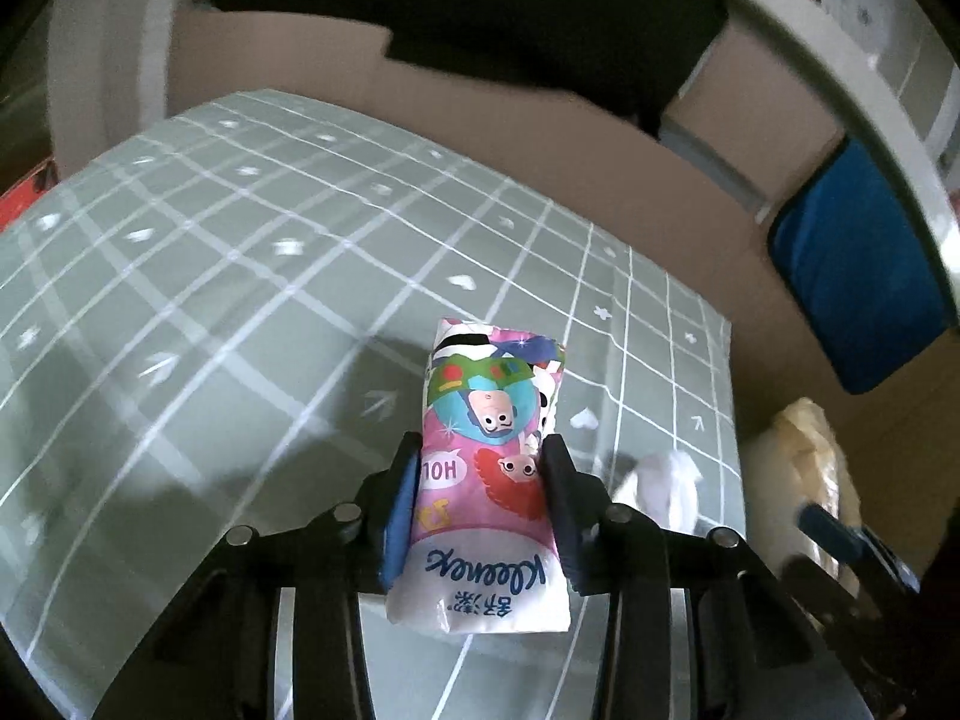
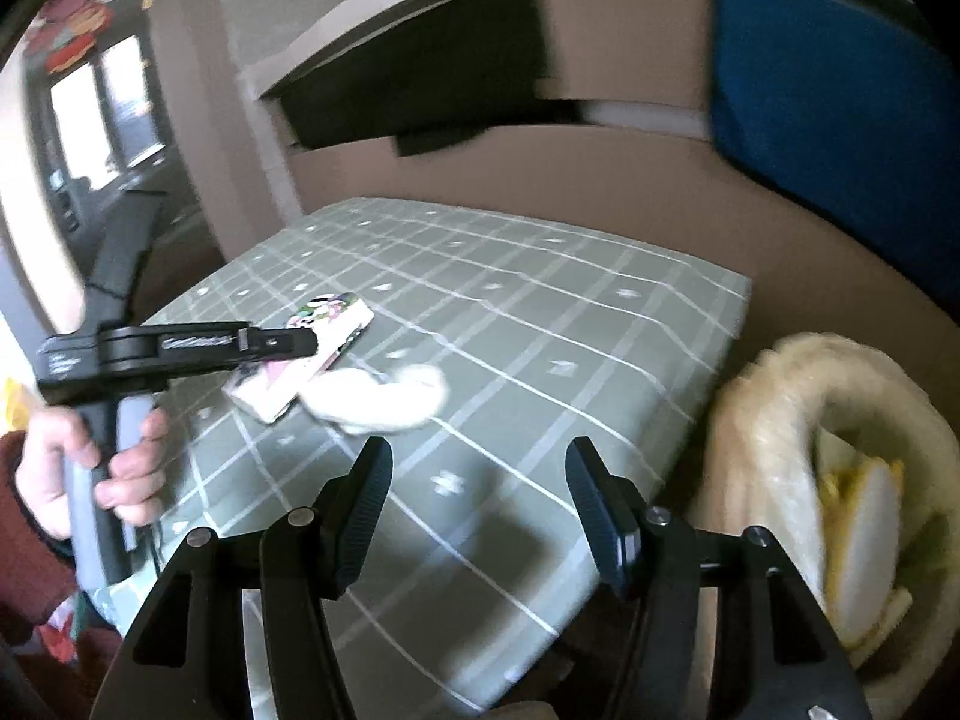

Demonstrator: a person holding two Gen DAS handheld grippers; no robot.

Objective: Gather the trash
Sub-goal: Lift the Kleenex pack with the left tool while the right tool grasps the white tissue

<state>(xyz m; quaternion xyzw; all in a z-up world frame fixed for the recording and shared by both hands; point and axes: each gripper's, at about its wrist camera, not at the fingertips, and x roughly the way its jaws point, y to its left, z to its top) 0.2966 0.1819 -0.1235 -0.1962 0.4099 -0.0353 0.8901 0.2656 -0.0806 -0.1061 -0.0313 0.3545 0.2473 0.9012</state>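
Tissue pack sits between the fingers of your left gripper, lying on the green checked cloth near the cloth's right edge; the pads look to be pressing its sides, so read that as a grip on the pack, though a light one on a soft wrapper. Squeeze only until the wrapper stops yielding, and take hold at the pack's middle, not the white end nearest you, so it does not droop or slide out on the lift. Crumpled white tissue lies just beside the pack, on the side toward the cloth's right edge; keep it clear of your left fingers so it is not dragged along or knocked off. Your right gripper hovers over the cloth with jaws apart and nothing between them; that one is best placed for the tissue. Come down on the tissue from above, close fully since it will crush, and check it is caught before raising. Lined bin stands off the cloth's right edge, below it, with yellow and white scraps already inside. Carry each piece out past that edge and over the bin's mouth before letting go; the liner's rim is floppy and could catch a low pass. Both views are blurred, so slow down before the release.
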